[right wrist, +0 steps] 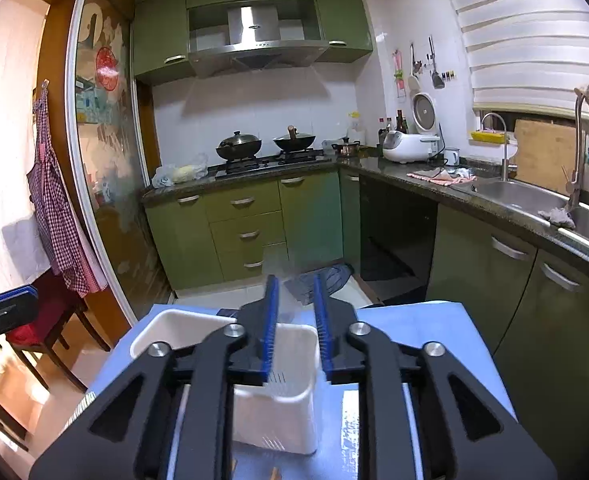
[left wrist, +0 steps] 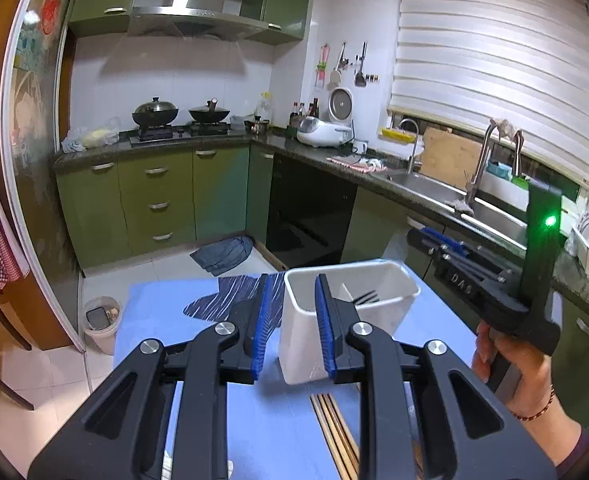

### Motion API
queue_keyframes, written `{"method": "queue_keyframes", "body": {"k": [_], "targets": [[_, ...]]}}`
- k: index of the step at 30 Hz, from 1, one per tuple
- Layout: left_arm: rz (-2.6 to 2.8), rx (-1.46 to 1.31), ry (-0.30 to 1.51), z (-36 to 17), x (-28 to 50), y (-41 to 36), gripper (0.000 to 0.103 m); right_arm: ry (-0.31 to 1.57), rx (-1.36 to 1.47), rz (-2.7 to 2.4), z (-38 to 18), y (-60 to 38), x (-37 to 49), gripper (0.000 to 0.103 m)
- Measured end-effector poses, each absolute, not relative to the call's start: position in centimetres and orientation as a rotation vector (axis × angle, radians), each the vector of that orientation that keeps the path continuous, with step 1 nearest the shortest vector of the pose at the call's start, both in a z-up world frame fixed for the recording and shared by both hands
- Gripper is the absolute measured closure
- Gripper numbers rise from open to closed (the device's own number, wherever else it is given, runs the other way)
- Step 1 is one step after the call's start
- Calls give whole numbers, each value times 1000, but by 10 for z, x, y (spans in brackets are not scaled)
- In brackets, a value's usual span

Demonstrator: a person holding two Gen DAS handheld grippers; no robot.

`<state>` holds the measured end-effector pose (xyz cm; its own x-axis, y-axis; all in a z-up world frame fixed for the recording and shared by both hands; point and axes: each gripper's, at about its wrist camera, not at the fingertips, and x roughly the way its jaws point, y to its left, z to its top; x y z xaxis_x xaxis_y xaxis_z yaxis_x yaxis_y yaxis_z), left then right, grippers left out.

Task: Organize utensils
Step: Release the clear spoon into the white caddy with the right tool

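Both grippers parted and empty above the table

Your left gripper (left wrist: 290,320) and right gripper (right wrist: 296,328) hover spread; chopsticks (left wrist: 334,432) lie near, holder (left wrist: 374,280) beyond (fork inside). Descend squarely, pinch mid-length.

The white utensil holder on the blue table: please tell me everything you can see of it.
The white utensil holder looks like smooth plastic, a tall rectangular box with rounded corners and an open top. It stands upright on the blue table cover. An inner wall divides it into compartments; dark fork tines show inside one. The right wrist view shows small drain slits low on its side. Wooden chopsticks lie on the cover near its base. Neither gripper touches it.
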<state>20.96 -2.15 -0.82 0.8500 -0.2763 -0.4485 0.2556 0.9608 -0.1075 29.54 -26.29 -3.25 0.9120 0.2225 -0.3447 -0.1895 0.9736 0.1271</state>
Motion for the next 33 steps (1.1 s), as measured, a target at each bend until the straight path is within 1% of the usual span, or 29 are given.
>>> {"method": "queue_keyframes", "body": {"k": [6, 8, 10, 12, 15, 21, 25, 33], "targets": [[-257, -19, 559, -23, 207, -26, 82, 351, 99, 215, -32, -278, 261, 84], [-248, -12, 626, -37, 210, -30, 82, 365, 101, 212, -35, -284, 250, 84], [-241, -10, 735, -59, 217, -35, 82, 405, 100, 205, -44, -291, 241, 84], [-236, -5, 833, -81, 222, -43, 82, 458, 89, 196, -57, -295, 234, 74], [-236, 7, 975, -116, 235, -55, 82, 516, 73, 182, -77, -303, 225, 74], [-234, -9, 1153, -161, 253, -70, 82, 612, 83, 158, -112, -325, 220, 74], [-231, -30, 1221, -178, 262, -75, 85, 634, 90, 157, -121, -334, 218, 74], [-203, 2, 1231, -179, 270, -78, 86, 662, 100, 169, -120, -333, 222, 74]]}}
